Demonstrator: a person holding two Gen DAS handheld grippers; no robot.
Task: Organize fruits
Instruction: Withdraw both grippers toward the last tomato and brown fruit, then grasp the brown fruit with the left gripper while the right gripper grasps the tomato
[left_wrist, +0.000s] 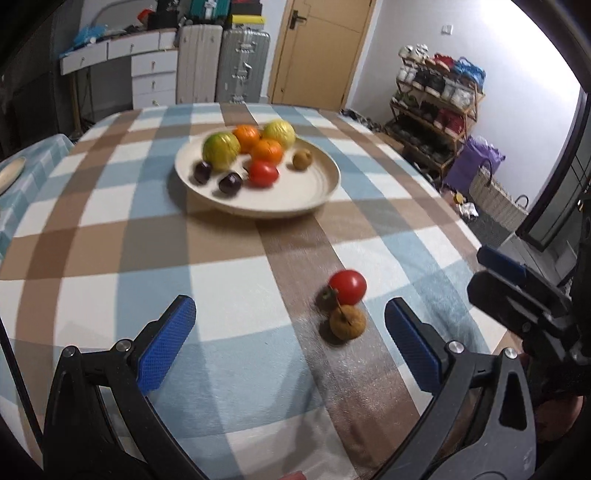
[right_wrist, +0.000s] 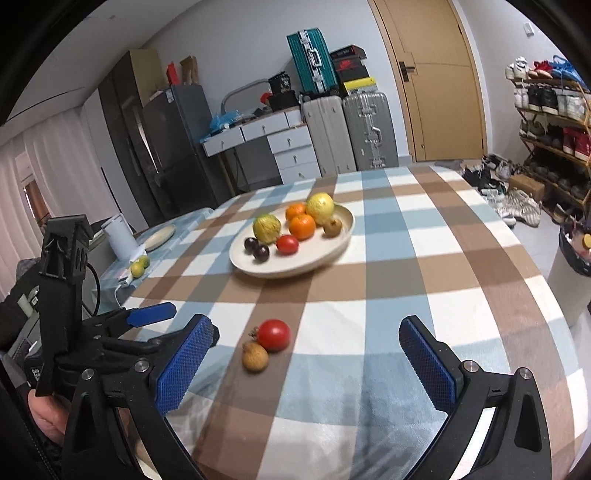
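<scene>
Though unseen left-cam: cup (right_wrist: 120, 237), R-view only.

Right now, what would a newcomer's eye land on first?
The cream plate heaped with fruit at mid-table. Then the red tomato and brown fruit, touching, off the plate on the checked cloth. Both the left gripper and right gripper are open and empty.

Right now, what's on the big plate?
On the plate sit two yellow-green fruits, two oranges, a tomato, two dark plums and a small brown fruit. Anything behind them is hidden.
</scene>
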